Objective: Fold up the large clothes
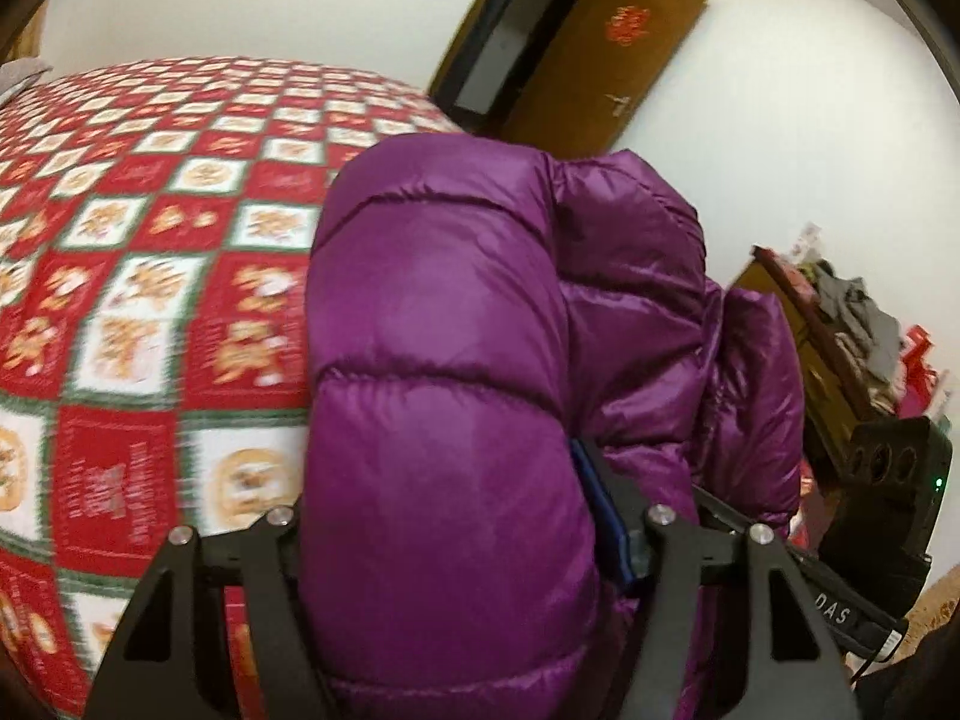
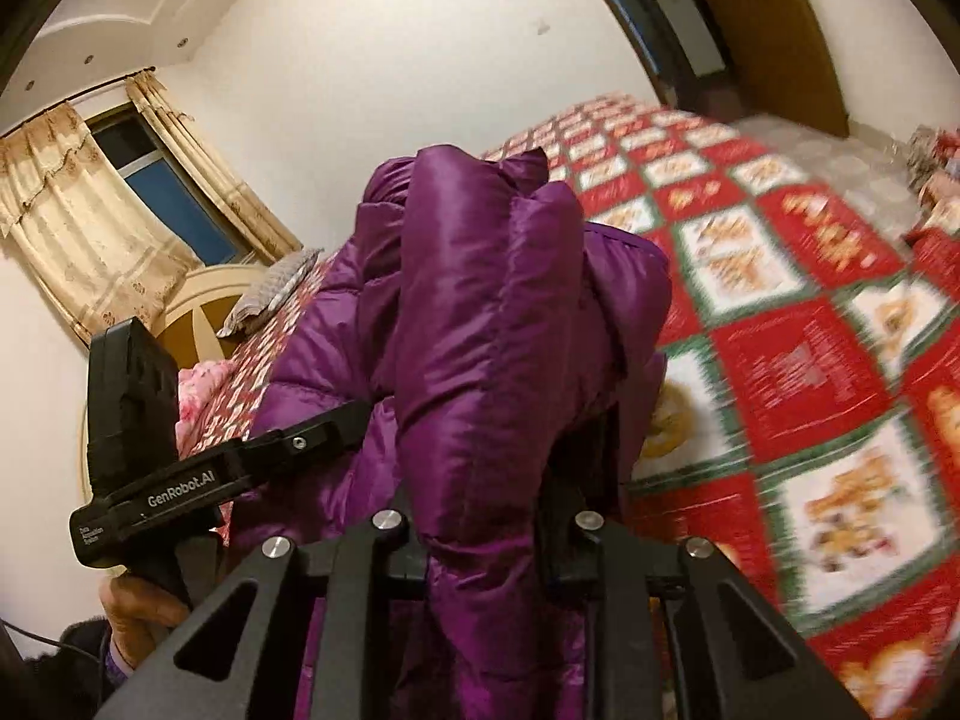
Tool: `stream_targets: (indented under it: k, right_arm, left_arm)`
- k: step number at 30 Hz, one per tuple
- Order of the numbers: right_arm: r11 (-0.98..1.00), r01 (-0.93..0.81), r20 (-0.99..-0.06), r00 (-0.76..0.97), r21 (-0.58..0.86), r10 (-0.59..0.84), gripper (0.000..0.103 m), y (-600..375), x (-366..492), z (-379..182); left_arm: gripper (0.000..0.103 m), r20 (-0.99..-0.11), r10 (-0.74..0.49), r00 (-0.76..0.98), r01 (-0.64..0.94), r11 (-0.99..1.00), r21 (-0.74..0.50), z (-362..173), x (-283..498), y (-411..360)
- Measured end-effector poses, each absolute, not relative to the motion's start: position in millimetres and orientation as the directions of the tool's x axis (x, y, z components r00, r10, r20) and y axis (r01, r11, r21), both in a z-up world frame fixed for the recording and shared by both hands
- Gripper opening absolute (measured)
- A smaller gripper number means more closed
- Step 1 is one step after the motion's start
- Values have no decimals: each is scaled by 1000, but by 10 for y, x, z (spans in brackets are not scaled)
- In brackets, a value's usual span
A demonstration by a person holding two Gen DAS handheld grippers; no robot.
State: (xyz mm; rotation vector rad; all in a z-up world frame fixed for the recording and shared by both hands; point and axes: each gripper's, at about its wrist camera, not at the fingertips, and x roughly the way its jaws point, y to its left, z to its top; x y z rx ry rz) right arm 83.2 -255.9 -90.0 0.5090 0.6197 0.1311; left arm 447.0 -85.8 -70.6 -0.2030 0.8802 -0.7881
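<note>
A shiny purple puffer jacket [image 1: 444, 324] is bunched up and held above the red patterned bedspread [image 1: 138, 276]. My left gripper [image 1: 456, 516] is shut on a thick quilted fold of it; the fabric hides the fingertips. In the right wrist view the same jacket [image 2: 480, 312] rises between my right gripper's fingers [image 2: 600, 444], and my right gripper [image 2: 486, 510] is shut on another fold. The left gripper's body [image 2: 180, 480] shows at the left of that view, close beside the right one. Both grippers hold the jacket side by side.
The bed with the red, white and green quilt [image 2: 810, 330] spreads below. A brown door [image 1: 624, 54] stands open at the far wall. A cluttered wooden cabinet [image 1: 840, 336] is at the right. A curtained window [image 2: 120, 192], headboard and pillow [image 2: 270, 294] lie at the bed's far end.
</note>
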Motion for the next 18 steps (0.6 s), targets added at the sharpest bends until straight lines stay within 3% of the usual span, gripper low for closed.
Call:
stream_targets:
  k: [11,18]
  right_arm:
    - [904,133,-488,868,406,91,23,-3283,333,-327]
    - [888,199,-519,853,414,51,23,-3791,377,-433]
  left_arm:
    - [68,-542,-797,266,627,570,-530,-450,4345,-1608]
    - [66,-575,-781,242,613,583,-533,-658,4478,-2020]
